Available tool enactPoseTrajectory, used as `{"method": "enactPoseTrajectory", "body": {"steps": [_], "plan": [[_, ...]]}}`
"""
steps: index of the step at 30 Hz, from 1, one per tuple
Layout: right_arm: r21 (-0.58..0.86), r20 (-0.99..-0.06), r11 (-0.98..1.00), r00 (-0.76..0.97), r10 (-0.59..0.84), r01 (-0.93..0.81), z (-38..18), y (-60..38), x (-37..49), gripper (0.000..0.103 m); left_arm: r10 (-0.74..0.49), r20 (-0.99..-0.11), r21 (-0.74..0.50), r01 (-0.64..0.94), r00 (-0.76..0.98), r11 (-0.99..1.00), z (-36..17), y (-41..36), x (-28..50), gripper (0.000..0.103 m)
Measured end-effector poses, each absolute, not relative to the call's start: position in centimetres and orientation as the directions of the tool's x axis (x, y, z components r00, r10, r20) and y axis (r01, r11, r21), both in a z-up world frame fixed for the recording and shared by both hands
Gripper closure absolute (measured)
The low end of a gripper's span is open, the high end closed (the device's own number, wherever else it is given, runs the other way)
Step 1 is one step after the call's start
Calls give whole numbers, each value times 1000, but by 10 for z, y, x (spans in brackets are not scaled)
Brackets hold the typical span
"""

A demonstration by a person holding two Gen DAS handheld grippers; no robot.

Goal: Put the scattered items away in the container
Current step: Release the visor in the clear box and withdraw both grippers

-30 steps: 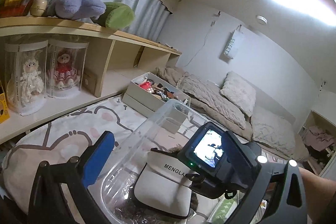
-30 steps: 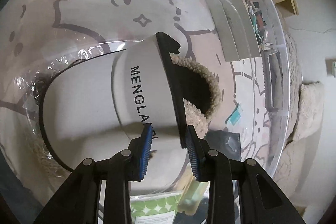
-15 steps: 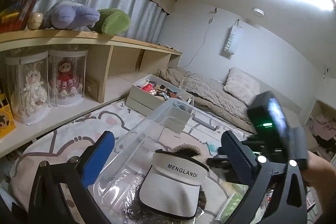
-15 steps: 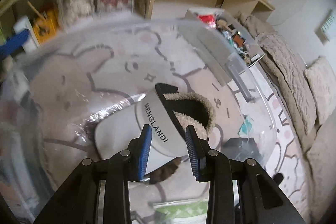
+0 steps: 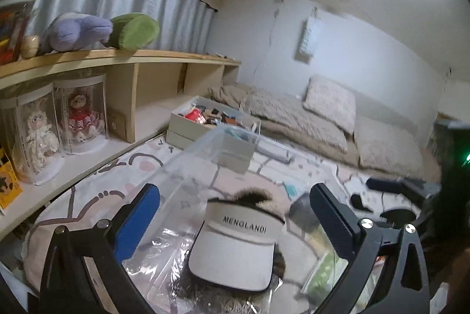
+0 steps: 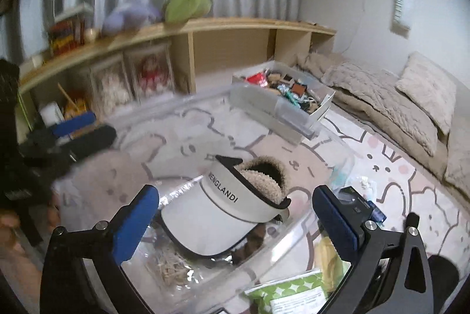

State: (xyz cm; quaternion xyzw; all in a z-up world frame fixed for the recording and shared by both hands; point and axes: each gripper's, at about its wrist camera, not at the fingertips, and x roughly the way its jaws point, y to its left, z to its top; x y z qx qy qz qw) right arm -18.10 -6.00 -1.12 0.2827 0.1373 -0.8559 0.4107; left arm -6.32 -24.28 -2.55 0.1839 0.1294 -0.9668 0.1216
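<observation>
Jaws of the left gripper (image 5: 235, 214) and right gripper (image 6: 235, 214) are being held wide and empty, with the white MENGLANDI visor (image 6: 217, 221) lying ahead between them inside the clear plastic container (image 6: 282, 240)

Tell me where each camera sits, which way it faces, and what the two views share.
Left wrist: on the left tongs, looking down into the clear bin; open blue-padded fingers frame the view.
Right wrist: on the right tongs, same direction; open fingers, left tongs at the left edge.
Shared: white visor, shelf, shoebox.
</observation>
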Motion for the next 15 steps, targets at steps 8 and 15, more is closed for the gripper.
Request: {"method": "enactPoseTrajectory", "body": {"steps": [8, 15], "plan": [[53, -531, -654, -533, -659, 755, 1, -20, -161, 0, -188, -408, -178, 280, -894, -943, -27, -213, -51, 0], [50, -480, -681, -581, -658, 731, 11, 16, -139, 0, -227, -391, -90, 282, -892, -955, -15, -176, -33, 0]]}}
